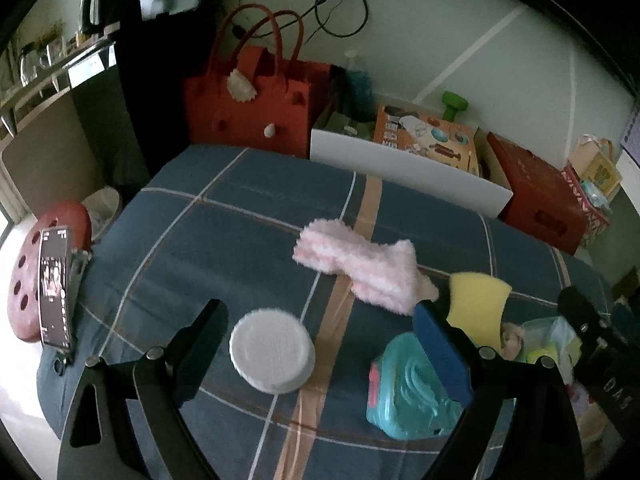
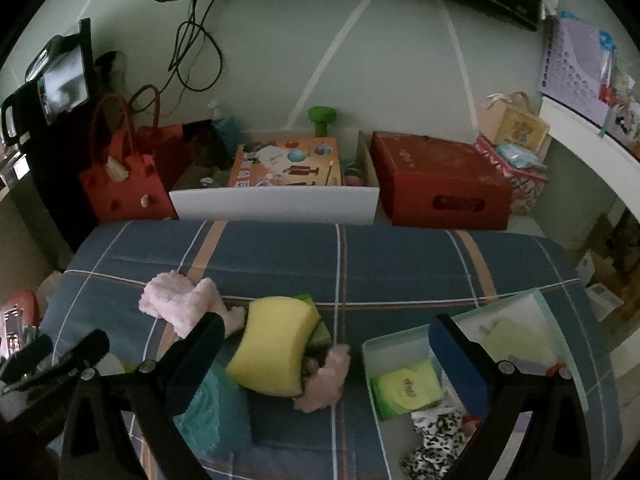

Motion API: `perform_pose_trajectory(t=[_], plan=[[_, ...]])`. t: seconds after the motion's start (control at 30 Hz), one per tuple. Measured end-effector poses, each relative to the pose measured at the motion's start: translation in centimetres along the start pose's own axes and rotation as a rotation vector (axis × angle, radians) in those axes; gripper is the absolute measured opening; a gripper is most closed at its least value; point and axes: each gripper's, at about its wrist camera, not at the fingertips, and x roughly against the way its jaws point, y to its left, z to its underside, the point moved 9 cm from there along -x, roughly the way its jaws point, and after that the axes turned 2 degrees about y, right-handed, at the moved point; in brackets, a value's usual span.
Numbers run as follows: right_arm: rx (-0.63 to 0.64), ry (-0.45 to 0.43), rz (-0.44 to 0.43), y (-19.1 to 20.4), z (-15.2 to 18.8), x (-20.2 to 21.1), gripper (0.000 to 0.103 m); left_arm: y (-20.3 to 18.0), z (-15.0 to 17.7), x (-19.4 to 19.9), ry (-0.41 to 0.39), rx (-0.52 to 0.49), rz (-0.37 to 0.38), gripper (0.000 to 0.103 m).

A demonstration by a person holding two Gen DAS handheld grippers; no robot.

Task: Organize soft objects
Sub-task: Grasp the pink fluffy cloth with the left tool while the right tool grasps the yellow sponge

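Observation:
In the left wrist view my left gripper [image 1: 322, 307] is open above the blue checked cloth [image 1: 248, 248], and a white round pad [image 1: 272, 350] lies between its fingers. A teal pack [image 1: 408, 394] sits partly behind the right finger. Farther off lie a pink fluffy cloth [image 1: 360, 270] and a yellow sponge [image 1: 478, 304]. My right gripper [image 2: 327, 319] is open too, low over the yellow sponge [image 2: 276, 346] and a pink plush piece [image 2: 326, 384]. The pink fluffy cloth [image 2: 180, 300] lies to its left. A clear bin [image 2: 370, 350] on the right holds a green pack [image 2: 406, 388] and a leopard-print cloth [image 2: 436, 436].
Behind the bed stand a red felt bag [image 2: 124, 188], a white box [image 2: 276, 204] holding an orange carton [image 2: 286, 164], and a red box [image 2: 440, 180]. A phone on a holder [image 1: 54, 288] and a pink stool [image 1: 24, 280] are at the left edge.

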Motion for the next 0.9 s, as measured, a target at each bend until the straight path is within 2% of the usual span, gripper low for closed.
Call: perform_pose_trajectory(t=[0.13,0.47,0.63,0.7,0.8,0.9], plan=[[0.005,0.027,0.010,-0.2,0.1,-1.2,0.103,-0.3,-0.6,-0.3,-0.004,0.003,-0.005,0.094],[-0.002,0.064,-0.041,-1.3,0.4,-3.8,0.103,-2.9,-2.0,-2.0,0.066,0.035,0.107,0.094],[-0.015,0.064,-0.087,-2.1,0.3,-5.0,0.103,-4.5,-3.9,-2.8,0.083,-0.099,0.057,0.094],[-0.023,0.071,-0.106,-2.2,0.5,-5.5,0.103,-5.3,-4.3,-3.9,0.122,-0.121,0.069,0.094],[-0.036,0.097,-0.162,-1.7,1.0,-6.5,0.102,-6.4,-3.9,-6.5,0.240,-0.128,0.094,0.094],[-0.043,0.130,-0.198,-1.1,1.8,-7.5,0.097,-6.7,-2.6,-9.3,0.358,-0.102,0.096,0.094]])
